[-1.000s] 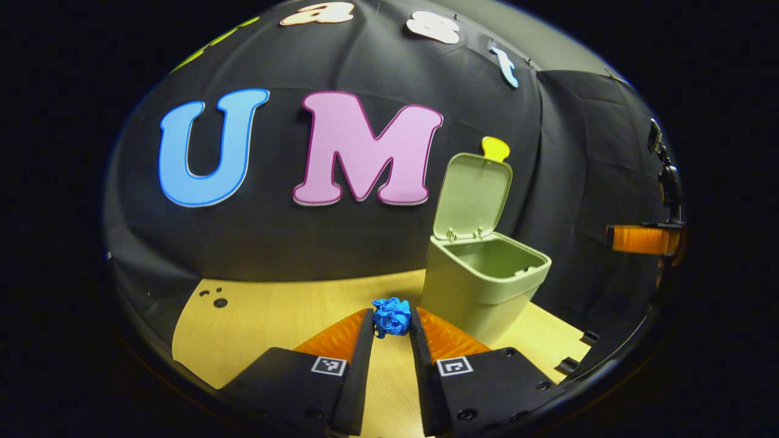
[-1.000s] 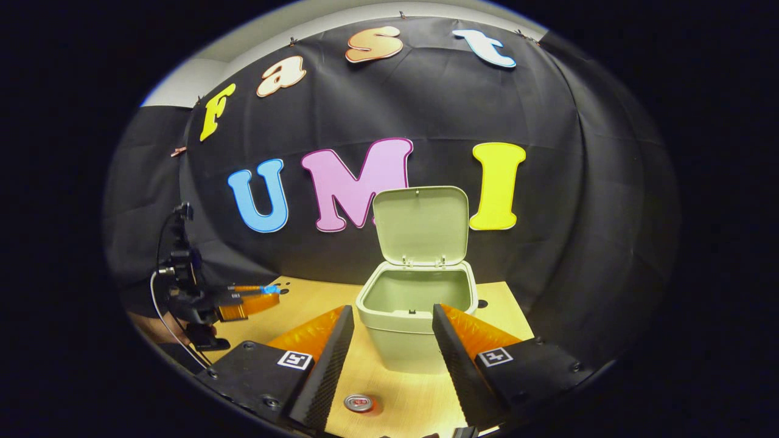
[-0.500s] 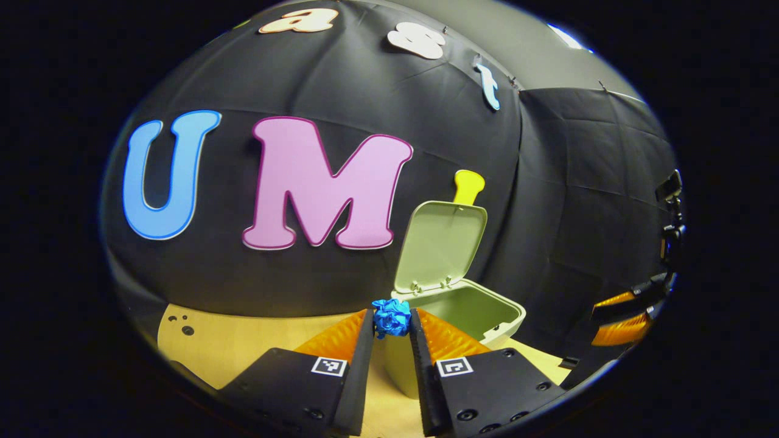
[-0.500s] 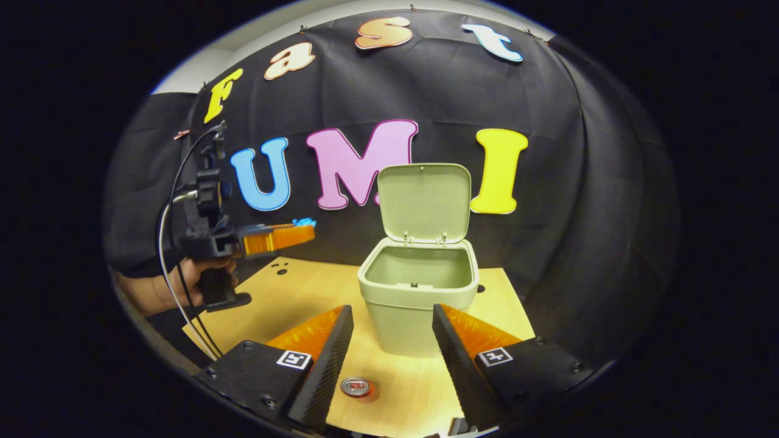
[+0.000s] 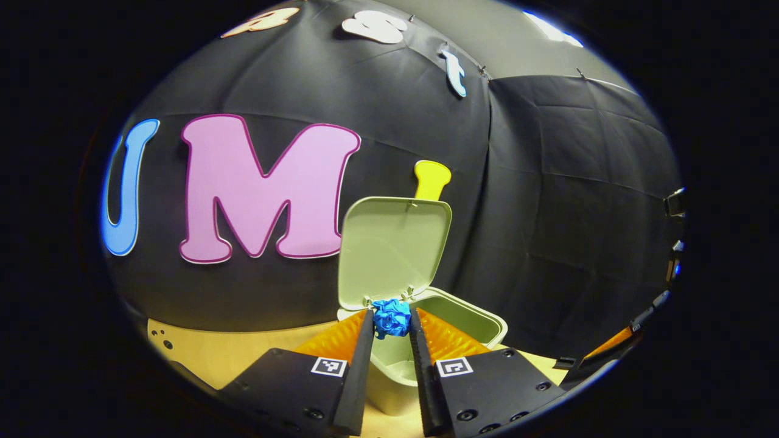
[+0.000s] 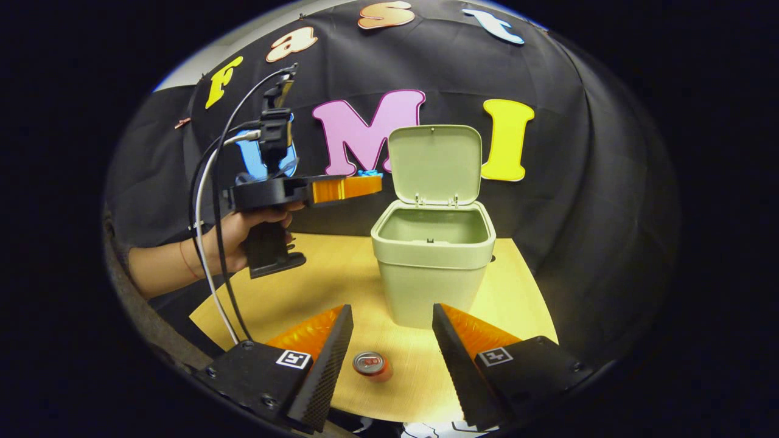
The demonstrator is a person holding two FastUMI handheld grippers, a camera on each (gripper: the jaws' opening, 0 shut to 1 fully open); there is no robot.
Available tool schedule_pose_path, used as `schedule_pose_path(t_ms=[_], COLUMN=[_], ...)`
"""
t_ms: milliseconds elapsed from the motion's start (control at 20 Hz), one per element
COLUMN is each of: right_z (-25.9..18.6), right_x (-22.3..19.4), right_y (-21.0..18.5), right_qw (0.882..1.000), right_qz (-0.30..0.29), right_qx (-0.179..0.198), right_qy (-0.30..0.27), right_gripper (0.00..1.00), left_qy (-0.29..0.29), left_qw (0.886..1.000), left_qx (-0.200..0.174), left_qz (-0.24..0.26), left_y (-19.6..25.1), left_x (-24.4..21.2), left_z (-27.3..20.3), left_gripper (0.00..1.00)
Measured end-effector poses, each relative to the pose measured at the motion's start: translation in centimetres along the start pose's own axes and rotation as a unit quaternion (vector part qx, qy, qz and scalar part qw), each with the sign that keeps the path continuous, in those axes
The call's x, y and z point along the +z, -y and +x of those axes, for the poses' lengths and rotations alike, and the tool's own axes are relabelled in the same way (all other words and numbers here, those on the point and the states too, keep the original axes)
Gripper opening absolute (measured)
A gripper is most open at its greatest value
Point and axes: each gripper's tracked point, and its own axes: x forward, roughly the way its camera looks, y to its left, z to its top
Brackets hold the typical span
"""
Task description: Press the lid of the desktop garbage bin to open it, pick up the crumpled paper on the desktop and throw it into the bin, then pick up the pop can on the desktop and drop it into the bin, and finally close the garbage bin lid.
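In the left gripper view my left gripper (image 5: pixel 391 321) is shut on the blue crumpled paper (image 5: pixel 391 317), held in the air just above the near rim of the pale green bin (image 5: pixel 468 319), whose lid (image 5: pixel 392 249) stands upright. The right gripper view shows that left gripper (image 6: pixel 369 180) level with the bin's (image 6: pixel 433 267) top, left of its open lid (image 6: pixel 435 164), with the paper (image 6: pixel 369 174) at its tips. My right gripper (image 6: pixel 389 322) stands open above the table's near side. A red pop can (image 6: pixel 371 365) stands upright on the table between and below its fingers.
The bin stands near the back of a light wooden table (image 6: pixel 341 286). A person's hand (image 6: pixel 240 234) and forearm hold the left gripper's handle, with cables hanging from it. The other gripper's tip (image 5: pixel 608 347) shows at the far right of the left gripper view.
My left gripper has risen and carried the paper right, from beside the bin to just over its rim. My right gripper has drawn back and up, so the can sits farther into view.
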Motion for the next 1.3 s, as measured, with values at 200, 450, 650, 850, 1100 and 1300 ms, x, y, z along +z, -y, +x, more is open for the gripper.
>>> schedule_pose_path(t_ms=[200, 450, 650, 850, 1100, 1300], right_z=[-0.3, -0.7, -1.1, -1.1, -1.0, -0.5], right_x=[-1.5, -2.9, -2.9, -2.5, -2.8, -2.6], right_y=[-0.6, -0.2, 0.5, 0.9, 1.0, 0.5], right_qw=[1.000, 1.000, 0.999, 0.999, 0.999, 0.999], right_qz=[0.008, 0.024, 0.034, 0.040, 0.033, 0.027], right_qx=[0.010, 0.002, -0.003, -0.004, 0.002, 0.014], right_qy=[-0.007, -0.015, -0.013, -0.007, -0.013, -0.017], right_gripper=[0.84, 0.84, 0.91, 0.92, 0.92, 0.92], left_qy=[-0.023, -0.062, -0.077, -0.083, -0.050, -0.018], left_qw=[1.000, 0.998, 0.996, 0.996, 0.998, 1.000], left_qx=[-0.009, -0.012, -0.017, -0.019, -0.022, -0.011], left_qz=[0.004, 0.023, 0.027, 0.025, 0.013, 0.014], left_y=[1.2, 2.2, 2.8, 2.9, 2.6, 1.6], left_x=[-1.7, -4.3, -5.4, -5.9, -4.4, -2.5], left_z=[2.5, 5.1, 5.7, 6.0, 4.7, 1.6], left_gripper=[0.40, 0.41, 0.49, 0.59, 0.96, 0.96])
